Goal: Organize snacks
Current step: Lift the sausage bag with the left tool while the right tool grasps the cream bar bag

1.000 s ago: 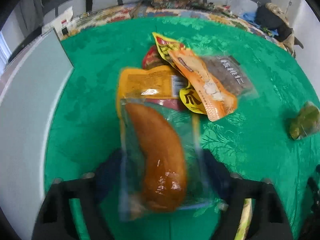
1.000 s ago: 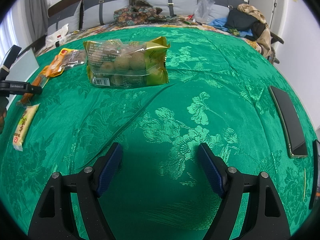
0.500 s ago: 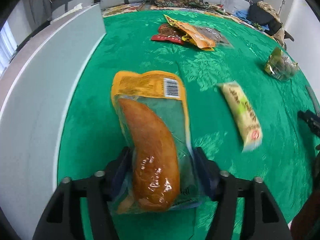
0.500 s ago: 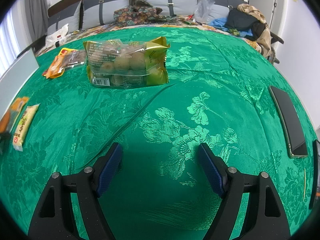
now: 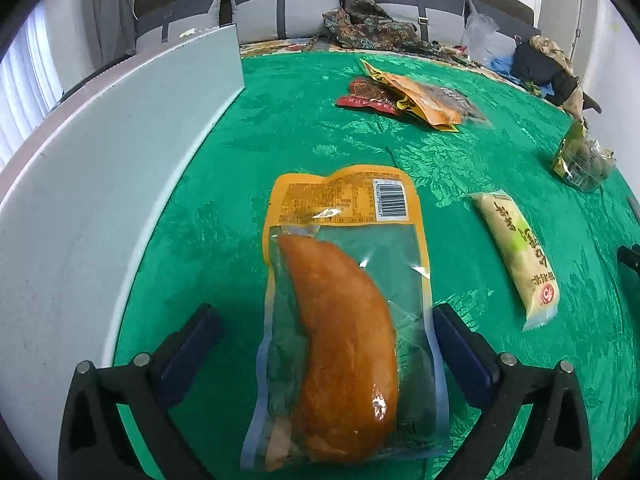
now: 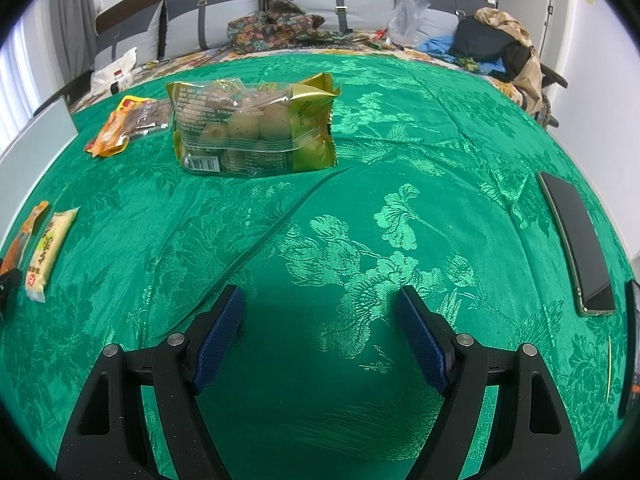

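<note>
right tool [image 6: 320, 322] spread wide over green cloth [image 6: 400, 160], bag of round snacks [image 6: 256, 128] well ahead

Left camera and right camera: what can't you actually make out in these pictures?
- Red packet, left view: mostly covered by the orange packets on it.
- Printed text on the pale stick pack: too small to read.
- Second dark device, right view: cut off by the frame edge.
- Grey box: its inside is hidden by its wall.

Snack packets [image 5: 344, 312]: about six; phones [image 6: 576, 240]: one.
</note>
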A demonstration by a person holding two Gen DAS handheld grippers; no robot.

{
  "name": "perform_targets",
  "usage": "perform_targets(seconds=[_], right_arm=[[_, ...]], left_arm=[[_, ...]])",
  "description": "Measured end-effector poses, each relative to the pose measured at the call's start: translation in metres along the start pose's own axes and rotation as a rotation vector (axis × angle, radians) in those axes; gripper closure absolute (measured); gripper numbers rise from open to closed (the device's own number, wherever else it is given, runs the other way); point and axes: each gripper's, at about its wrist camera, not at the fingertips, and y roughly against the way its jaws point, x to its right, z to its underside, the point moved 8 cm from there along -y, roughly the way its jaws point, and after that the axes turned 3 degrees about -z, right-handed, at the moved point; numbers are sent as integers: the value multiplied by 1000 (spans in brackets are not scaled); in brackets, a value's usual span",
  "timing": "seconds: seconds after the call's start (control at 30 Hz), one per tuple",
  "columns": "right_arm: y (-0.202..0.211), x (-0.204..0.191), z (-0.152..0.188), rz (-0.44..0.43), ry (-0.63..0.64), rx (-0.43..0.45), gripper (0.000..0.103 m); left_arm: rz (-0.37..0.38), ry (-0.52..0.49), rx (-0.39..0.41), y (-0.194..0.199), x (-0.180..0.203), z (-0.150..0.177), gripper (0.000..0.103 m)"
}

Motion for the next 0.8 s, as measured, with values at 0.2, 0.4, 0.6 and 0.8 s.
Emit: perform_targets(seconds=[0.2, 0.4, 0.6, 0.8], right_arm=[[0, 0, 0, 1, 0, -1, 21], [-5, -4, -5, 16, -3, -46, 18], [-1, -117, -21, -274, 0, -199, 19], [-10, -243, -28, -360, 222, -277, 19]], left_arm=[[3, 3, 1, 0, -1, 0, 0], [3, 2, 1, 1, -1, 1, 0], [40, -63, -62, 0, 1, 0, 0], [54, -100, -154, 2, 2, 7, 0]])
